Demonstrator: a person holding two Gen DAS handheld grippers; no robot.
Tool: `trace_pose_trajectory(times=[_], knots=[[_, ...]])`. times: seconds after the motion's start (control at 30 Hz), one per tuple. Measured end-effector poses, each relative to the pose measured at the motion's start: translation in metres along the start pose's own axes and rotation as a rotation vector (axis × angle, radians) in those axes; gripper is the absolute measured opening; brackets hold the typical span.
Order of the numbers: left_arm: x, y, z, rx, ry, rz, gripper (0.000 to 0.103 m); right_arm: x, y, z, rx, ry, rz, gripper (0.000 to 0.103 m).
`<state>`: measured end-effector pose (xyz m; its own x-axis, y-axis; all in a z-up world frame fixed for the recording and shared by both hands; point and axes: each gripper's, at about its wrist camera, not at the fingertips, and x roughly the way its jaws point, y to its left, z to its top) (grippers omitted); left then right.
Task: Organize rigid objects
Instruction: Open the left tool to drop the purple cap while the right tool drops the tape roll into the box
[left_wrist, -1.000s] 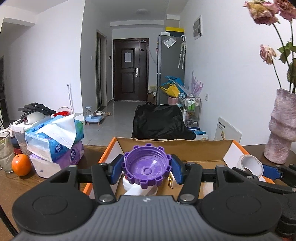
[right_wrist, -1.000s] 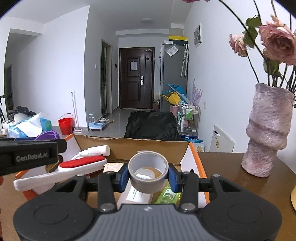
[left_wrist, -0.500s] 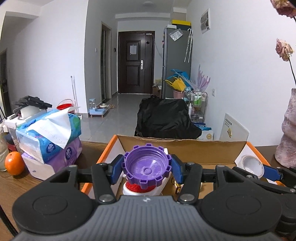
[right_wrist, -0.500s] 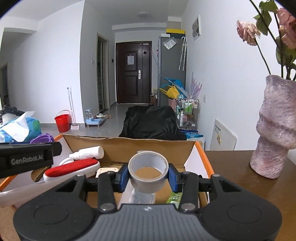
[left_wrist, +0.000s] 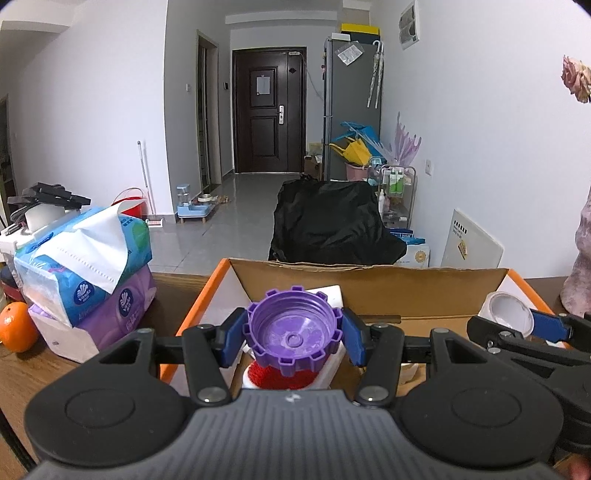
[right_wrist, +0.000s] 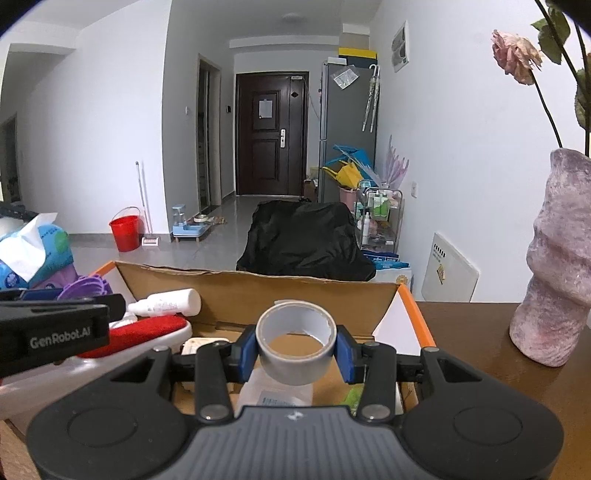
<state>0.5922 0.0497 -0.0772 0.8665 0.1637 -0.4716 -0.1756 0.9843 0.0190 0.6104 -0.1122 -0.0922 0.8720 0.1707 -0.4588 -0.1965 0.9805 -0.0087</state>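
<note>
Status: both grippers are loaded and positioned over the open box (right_wrist: 258, 284).

- Left gripper (left_wrist: 293, 338): clenched on the purple cap (left_wrist: 293, 332), which sits between the blue pads with its hollow side toward the camera. The cap hangs above the box interior, over a white-and-red brush (right_wrist: 147, 328).
- Right gripper (right_wrist: 295, 345): clenched on the tape roll (right_wrist: 295, 339), held with its opening facing forward, above the right half of the box.

Progress, as judged from the current layout: several items already lie in the box, including the brush, a white bottle (right_wrist: 170, 302) and a pale packet beneath the tape roll. The cap and the tape roll are not yet deposited. Remaining steps appear to be lowering each item into a free spot and opening the jaws. Whether further items wait outside the box cannot be determined.

Surface: a brown wooden tabletop (right_wrist: 480, 339) carries the box. Left of the box stand stacked tissue packs (left_wrist: 85, 266) and an orange (left_wrist: 16, 326). Right of the box stands a mottled pink vase (right_wrist: 554, 280) with wilted roses.

Room: white walls, grey tiled floor, a dark door (left_wrist: 267, 114) at the far end, a grey refrigerator beside it, a red bucket (right_wrist: 125, 232), and a black-covered object directly behind the tabletop.
</note>
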Motion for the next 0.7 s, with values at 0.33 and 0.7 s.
trace_pose_trajectory(times=[0.33,0.7], knots=[[-0.008,0.006,0.002,-0.003,-0.027,-0.009,0.091,-0.006,-0.003,0.003,0.001,-0.009,-0.019,0.076],[-0.026,0.017,0.008,-0.013,-0.086,-0.014,0.103,-0.014,-0.009,0.005,0.006,-0.040,-0.044,0.103]])
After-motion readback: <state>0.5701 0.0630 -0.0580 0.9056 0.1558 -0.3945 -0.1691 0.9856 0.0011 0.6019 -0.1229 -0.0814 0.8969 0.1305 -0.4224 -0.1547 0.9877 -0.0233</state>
